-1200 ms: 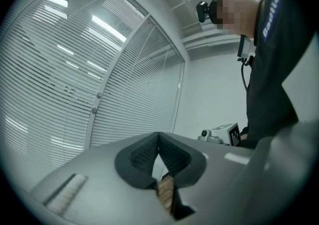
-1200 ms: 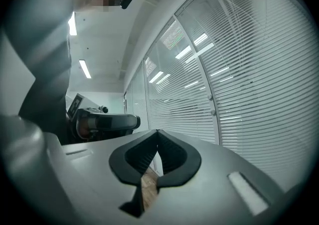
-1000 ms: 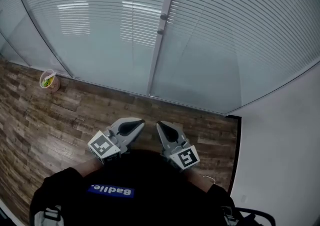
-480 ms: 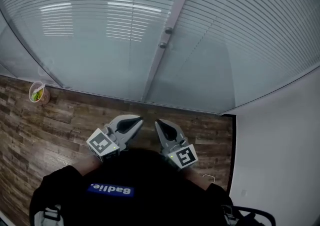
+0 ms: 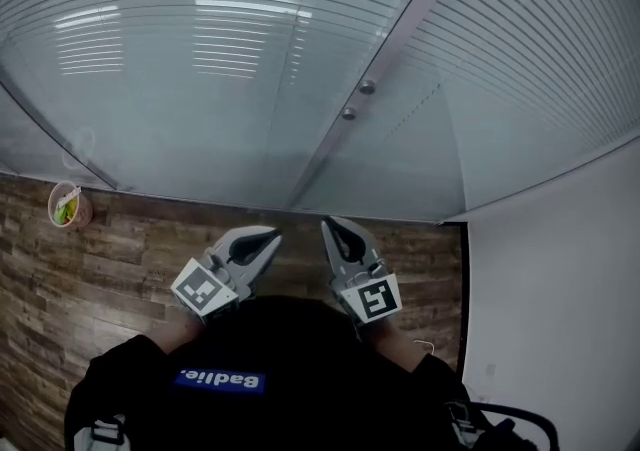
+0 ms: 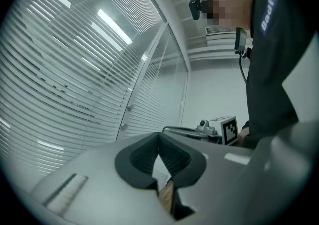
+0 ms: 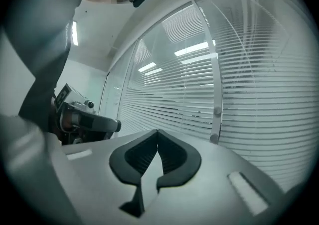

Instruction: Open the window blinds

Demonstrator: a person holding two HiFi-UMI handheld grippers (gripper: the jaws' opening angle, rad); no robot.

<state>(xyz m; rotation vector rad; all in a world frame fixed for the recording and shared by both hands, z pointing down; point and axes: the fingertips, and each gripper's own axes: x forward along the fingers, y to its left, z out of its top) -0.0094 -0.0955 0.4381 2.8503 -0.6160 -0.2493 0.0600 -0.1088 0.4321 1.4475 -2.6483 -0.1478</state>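
1. Looking down in the head view, you hold the left gripper (image 5: 266,236) and right gripper (image 5: 332,226) at lower centre, apart from the blinds (image 5: 200,29) across the top; rush and you likely strike glass.
2. Left gripper view: jaws pressed together, empty; blinds at left. Shut jaws would probably skid off a knob (image 6: 129,108).
3. Right gripper view: jaws closed on nothing; blinds at right. Same risk.

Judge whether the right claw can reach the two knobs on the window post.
Probably yes: nothing stands between the right claw and the knobs, though its jaws are shut.
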